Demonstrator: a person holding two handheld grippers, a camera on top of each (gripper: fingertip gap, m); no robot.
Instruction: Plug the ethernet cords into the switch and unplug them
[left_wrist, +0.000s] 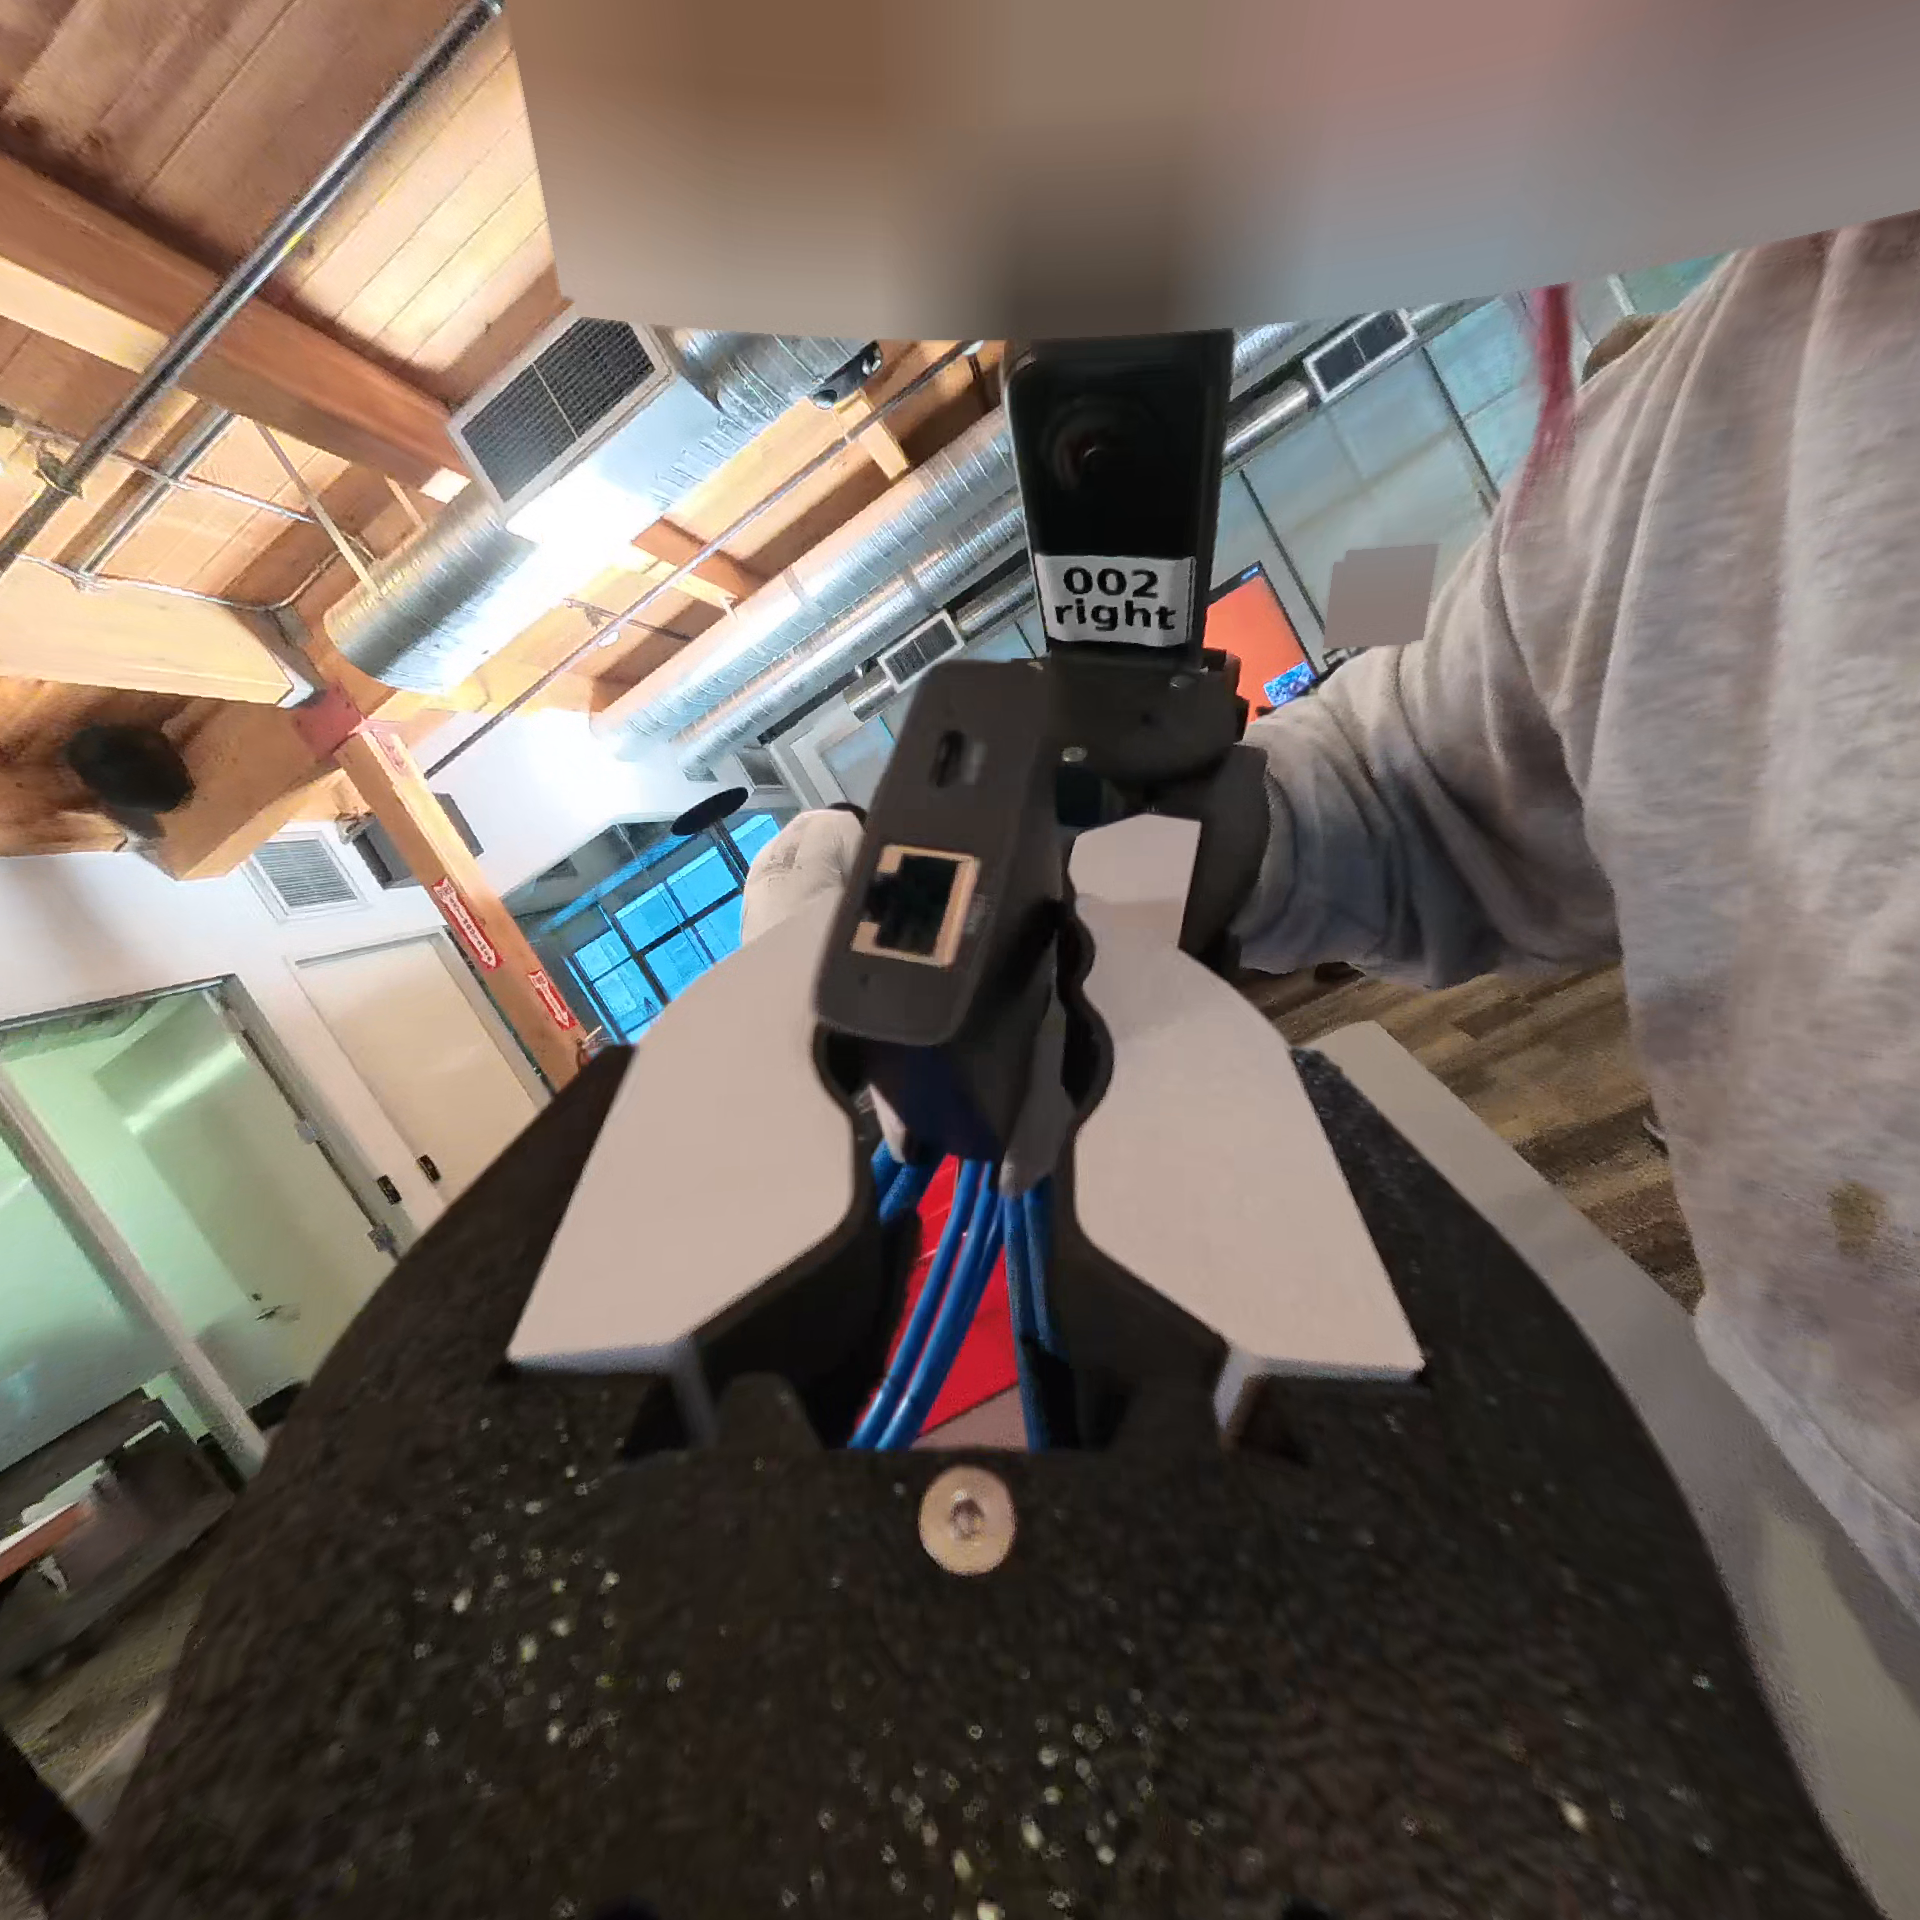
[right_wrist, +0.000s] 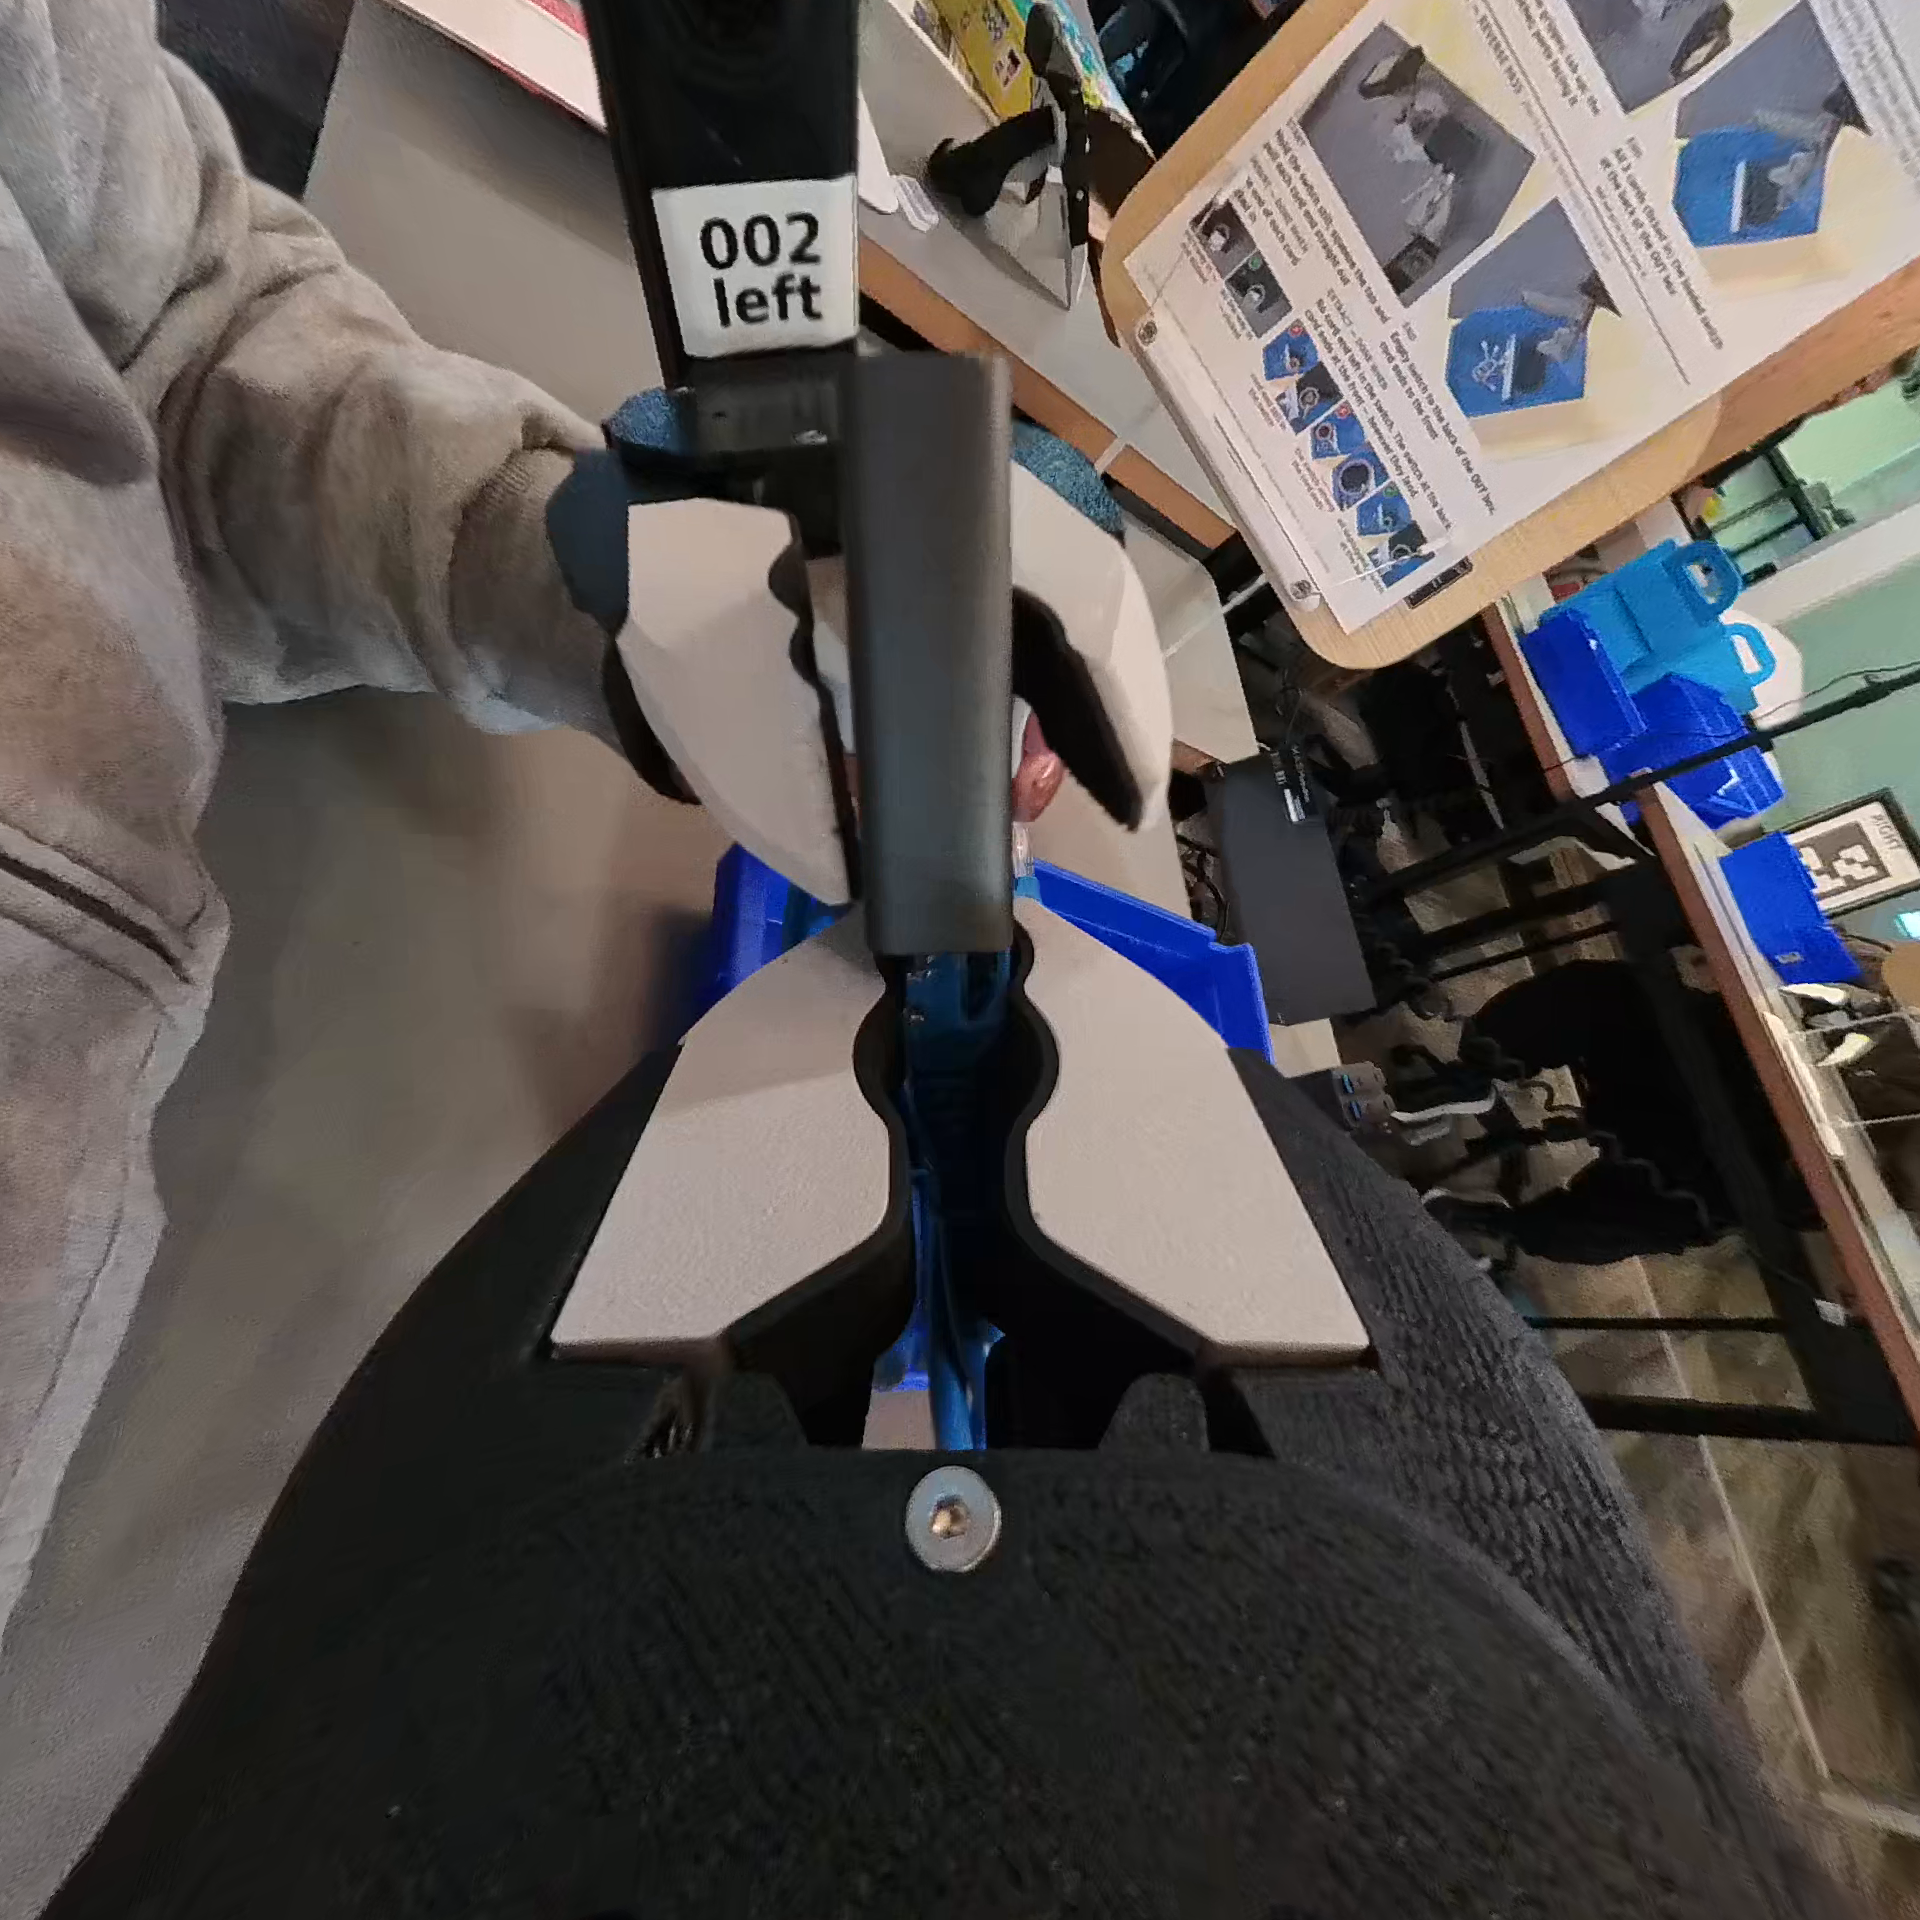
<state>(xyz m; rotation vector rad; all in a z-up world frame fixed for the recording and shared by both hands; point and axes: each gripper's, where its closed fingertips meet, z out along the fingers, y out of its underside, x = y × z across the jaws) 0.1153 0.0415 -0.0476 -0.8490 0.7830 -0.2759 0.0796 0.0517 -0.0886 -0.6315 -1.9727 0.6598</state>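
Clearly both tongs grip one dark grey rectangular plastic box with a network socket (left_wrist: 914, 914): the left tongs (left_wrist: 956, 1081) clamp its near end at frame centre, the right tongs (right_wrist: 951, 966) pinch the opposite end. Blue cables (left_wrist: 956, 1278) hang beneath. Judging by this, steady, matched pressure keeps it level.

Timber-beamed ceiling (left_wrist: 239, 291) with silver ducts (left_wrist: 831, 582) — glass partitions (left_wrist: 125, 1195), wood-look floor (right_wrist: 1714, 1558).
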